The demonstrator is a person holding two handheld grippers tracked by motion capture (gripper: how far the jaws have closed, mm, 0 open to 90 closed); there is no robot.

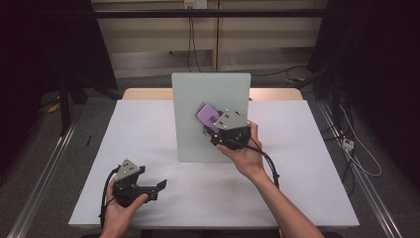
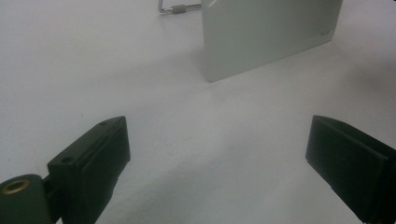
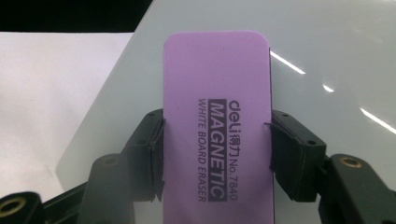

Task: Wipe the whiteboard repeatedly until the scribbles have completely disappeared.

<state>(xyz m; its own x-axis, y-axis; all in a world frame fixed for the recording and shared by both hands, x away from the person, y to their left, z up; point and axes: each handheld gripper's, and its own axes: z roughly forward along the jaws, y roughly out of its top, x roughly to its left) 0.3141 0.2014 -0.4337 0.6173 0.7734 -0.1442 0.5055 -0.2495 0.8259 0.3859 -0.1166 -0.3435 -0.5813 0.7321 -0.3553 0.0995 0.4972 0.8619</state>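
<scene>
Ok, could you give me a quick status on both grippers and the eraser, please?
Right gripper shut on purple eraser, over the whiteboard. Left gripper open, empty, low over the table. Nothing in the way.

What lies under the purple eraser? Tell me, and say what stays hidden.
Under the purple eraser, held by the right gripper, lies the pale whiteboard. The eraser covers the board right beneath it, so contact and any marks there are hidden.

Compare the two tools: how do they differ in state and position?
The right tool is shut on the purple eraser; the left tool stands open with nothing between its jaws. The right tool is at the whiteboard; the left tool rests low over the table, apart from the whiteboard. Both are hand-held.
</scene>
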